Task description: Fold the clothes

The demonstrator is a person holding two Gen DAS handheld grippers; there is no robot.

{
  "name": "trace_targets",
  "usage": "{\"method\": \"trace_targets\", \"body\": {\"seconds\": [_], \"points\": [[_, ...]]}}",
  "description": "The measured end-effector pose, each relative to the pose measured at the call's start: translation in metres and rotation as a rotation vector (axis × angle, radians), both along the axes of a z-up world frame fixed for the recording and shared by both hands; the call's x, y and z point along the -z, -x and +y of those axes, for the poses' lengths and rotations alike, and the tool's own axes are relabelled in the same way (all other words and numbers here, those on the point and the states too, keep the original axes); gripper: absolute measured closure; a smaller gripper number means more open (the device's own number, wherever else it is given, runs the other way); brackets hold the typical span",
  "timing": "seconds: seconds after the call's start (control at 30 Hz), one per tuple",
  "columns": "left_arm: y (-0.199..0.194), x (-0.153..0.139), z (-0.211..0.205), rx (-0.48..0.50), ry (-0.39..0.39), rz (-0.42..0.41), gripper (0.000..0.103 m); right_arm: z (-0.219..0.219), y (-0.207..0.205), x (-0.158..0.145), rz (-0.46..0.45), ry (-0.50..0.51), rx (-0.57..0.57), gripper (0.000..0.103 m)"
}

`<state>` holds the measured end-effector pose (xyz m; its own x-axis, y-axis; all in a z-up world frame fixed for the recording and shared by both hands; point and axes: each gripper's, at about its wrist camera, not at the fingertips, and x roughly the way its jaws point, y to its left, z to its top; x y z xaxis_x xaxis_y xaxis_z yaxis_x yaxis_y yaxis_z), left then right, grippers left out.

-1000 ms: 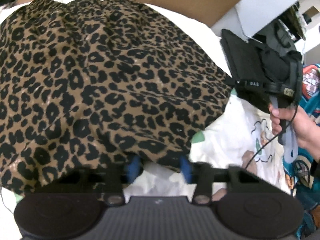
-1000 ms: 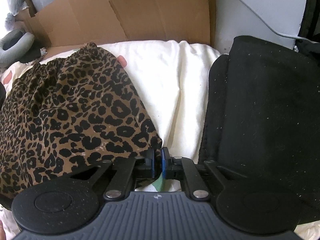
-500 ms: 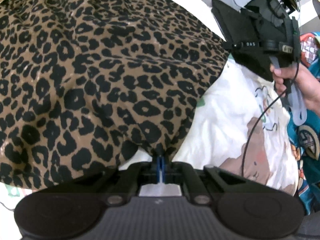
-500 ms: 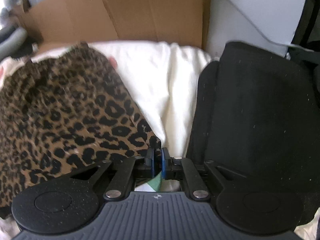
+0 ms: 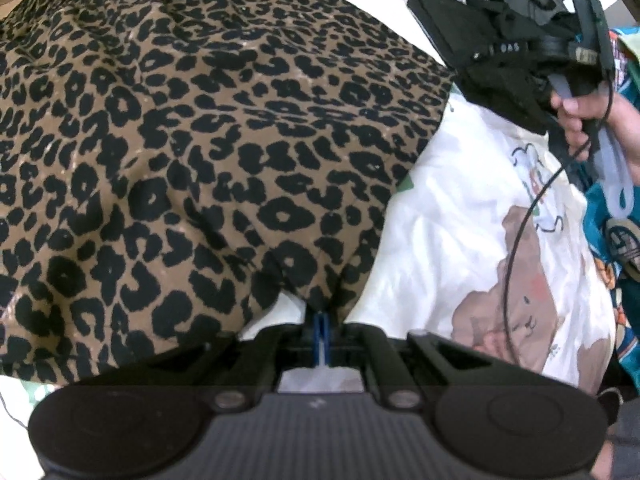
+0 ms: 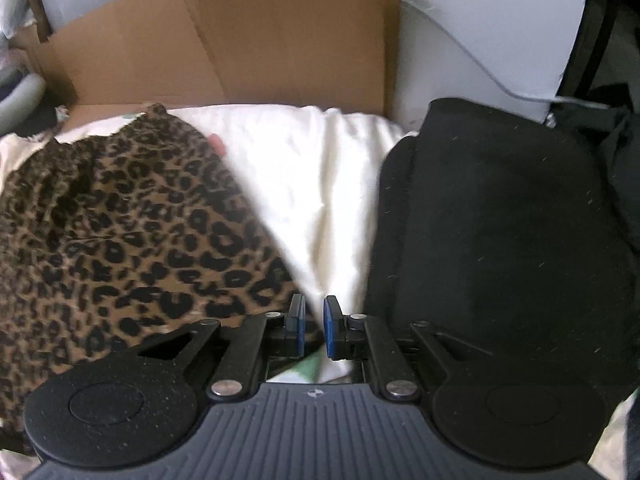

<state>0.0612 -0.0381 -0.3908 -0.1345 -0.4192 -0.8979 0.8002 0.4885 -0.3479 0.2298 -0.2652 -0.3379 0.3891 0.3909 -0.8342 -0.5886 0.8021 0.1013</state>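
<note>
- White bedding (image 6: 304, 184) with cartoon prints covers the bed, backed by a brown cardboard sheet (image 6: 248, 40) and a pale wall.
- Spread on it, ahead and to the left of both tools, lies the leopard-print garment (image 5: 208, 128), rumpled and loosely gathered along its far edge.
- Its near hem is pinched in the left hand-held gripper (image 5: 321, 330), whose blue pads are pressed together on a small tuck of cloth.
- Over at the garment's right hem corner, the right hand-held gripper (image 6: 313, 326) has just been opening; a narrow gap shows between its pads, and the cloth edge sits just left of that gap, apparently free.
- Judging by its drape, the fabric is thin, light and limp; it should sag between holds, so hem corners look the best places to take it.
- Just right of the right tool lies a black folded garment (image 6: 500, 232), separated from the leopard print by a strip of bare bedding.
- That strip, and the bedding nearest the left tool, offer the open room.
</note>
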Motion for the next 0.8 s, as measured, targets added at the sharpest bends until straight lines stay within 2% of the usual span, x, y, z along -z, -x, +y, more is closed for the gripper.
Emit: {"method": "trace_targets", "body": {"seconds": [0.07,0.13,0.17,0.3,0.37,0.47,0.53,0.63,0.8], "points": [[-0.004,-0.005,0.003,-0.016,0.011,0.011,0.101,0.004,0.003,0.006,0.006,0.021,-0.005,0.082],[-0.008,-0.008,0.008,-0.042,0.028,0.025,0.1,0.005,0.003,0.013,-0.013,0.058,0.008,0.066],[-0.01,-0.009,0.01,-0.054,0.036,0.032,0.099,0.002,0.002,0.017,-0.014,0.061,0.023,0.064],[-0.012,-0.007,0.014,-0.071,0.033,0.047,0.083,-0.009,-0.009,0.028,0.028,0.023,0.067,0.063],[-0.013,-0.005,0.017,-0.087,0.032,0.062,0.081,-0.011,-0.011,0.029,0.034,-0.001,0.068,0.063],[-0.018,-0.002,0.021,-0.122,0.037,0.088,0.083,-0.011,-0.014,0.026,0.016,-0.033,0.077,0.063],[-0.024,-0.005,0.027,-0.146,0.041,0.089,0.097,-0.01,-0.016,0.022,-0.003,-0.045,0.074,0.063],[-0.031,-0.01,0.036,-0.167,0.043,0.081,0.099,-0.009,-0.019,0.018,-0.03,-0.062,0.07,0.063],[-0.037,-0.013,0.045,-0.187,0.029,0.08,0.1,-0.003,-0.018,0.025,-0.037,-0.034,0.038,0.063]]}}
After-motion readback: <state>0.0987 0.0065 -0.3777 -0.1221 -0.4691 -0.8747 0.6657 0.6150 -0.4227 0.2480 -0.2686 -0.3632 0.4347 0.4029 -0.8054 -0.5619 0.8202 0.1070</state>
